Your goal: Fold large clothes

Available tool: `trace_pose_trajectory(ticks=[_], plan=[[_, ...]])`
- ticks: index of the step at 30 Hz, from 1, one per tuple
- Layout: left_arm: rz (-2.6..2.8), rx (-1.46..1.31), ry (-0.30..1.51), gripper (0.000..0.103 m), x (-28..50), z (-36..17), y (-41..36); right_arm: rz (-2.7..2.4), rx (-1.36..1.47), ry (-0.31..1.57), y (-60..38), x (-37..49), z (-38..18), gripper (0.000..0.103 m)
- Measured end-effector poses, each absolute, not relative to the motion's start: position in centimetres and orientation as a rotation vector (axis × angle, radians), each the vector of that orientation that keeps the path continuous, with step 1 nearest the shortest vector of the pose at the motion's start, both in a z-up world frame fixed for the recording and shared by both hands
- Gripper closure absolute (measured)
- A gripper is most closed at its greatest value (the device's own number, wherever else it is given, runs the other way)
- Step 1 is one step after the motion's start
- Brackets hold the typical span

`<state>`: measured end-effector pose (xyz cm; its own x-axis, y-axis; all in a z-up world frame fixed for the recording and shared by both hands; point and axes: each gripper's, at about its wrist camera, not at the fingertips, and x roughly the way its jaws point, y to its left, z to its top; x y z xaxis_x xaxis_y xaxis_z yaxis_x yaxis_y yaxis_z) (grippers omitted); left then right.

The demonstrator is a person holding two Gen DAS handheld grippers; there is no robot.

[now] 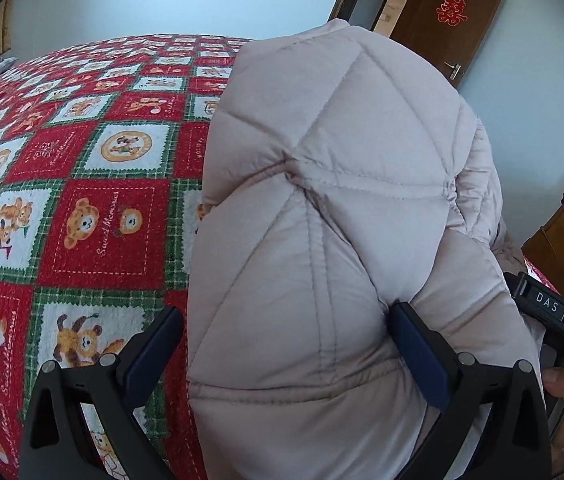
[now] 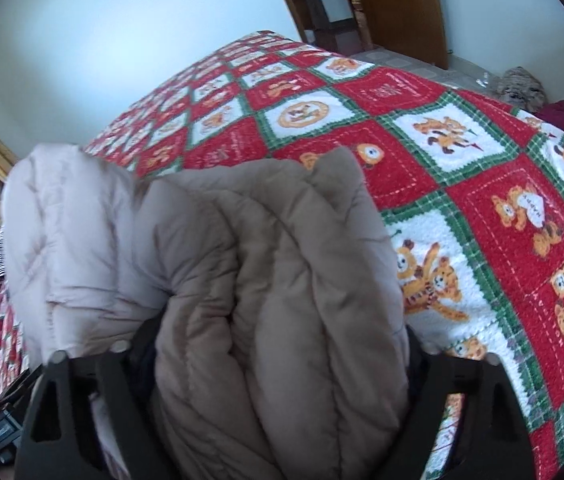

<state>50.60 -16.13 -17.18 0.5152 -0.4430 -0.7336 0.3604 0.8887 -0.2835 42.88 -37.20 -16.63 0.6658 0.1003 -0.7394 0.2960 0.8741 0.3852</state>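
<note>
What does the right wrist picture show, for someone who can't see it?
A puffy quilted coat, beige and pale pink, bulges between the right gripper fingers. Behind it lies a red, green and white teddy-bear bedspread.

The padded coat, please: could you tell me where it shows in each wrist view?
Left wrist: padded coat fills centre and right, between the tool's fingers.
Right wrist: centre-left foreground, bunched between the fingers.
Shared landmark: the bear-print bedspread under it.
</note>
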Motion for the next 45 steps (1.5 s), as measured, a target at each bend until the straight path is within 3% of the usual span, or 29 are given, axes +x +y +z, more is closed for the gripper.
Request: trace_pose_trajectory(ticks=[2,4,11,12,17,20,29,45], plan=[[-0.502,-0.103,0.913,0.003,50.6,-17.2,-16.2,-0.08,0.528,0.842,-37.3,42.5,-16.7,0.033],[-0.525,-0.081,0.89,0.012,50.1,-16.8,-16.6,-0.036,0.563,0.846,-37.6,42.5,-16.8,0.043],[-0.521,-0.044,0.846,0.017,48.8,-16.2,-17.0,-0.022,0.572,0.769,-37.4,41.3,-16.4,0.04],[-0.532,-0.034,0.836,0.021,48.5,-16.1,-17.1,-0.02,0.54,0.76,-36.9,41.0,-16.1,0.046],[-0.529,0.087,0.757,0.058,46.2,-14.3,-18.3,0.03,0.55,0.759,-36.9,40.3,-15.5,0.069],[-0.515,0.147,0.712,0.067,44.7,-12.5,-18.4,0.026,0.533,0.727,-36.5,39.2,-14.5,0.076],[-0.476,0.165,0.635,0.071,39.3,-8.1,-14.3,0.094,0.517,0.666,-33.5,36.0,-11.7,0.078],[-0.32,0.115,0.597,0.071,32.7,-4.8,-1.4,0.321,0.455,0.665,-20.9,34.2,-8.8,0.078]])
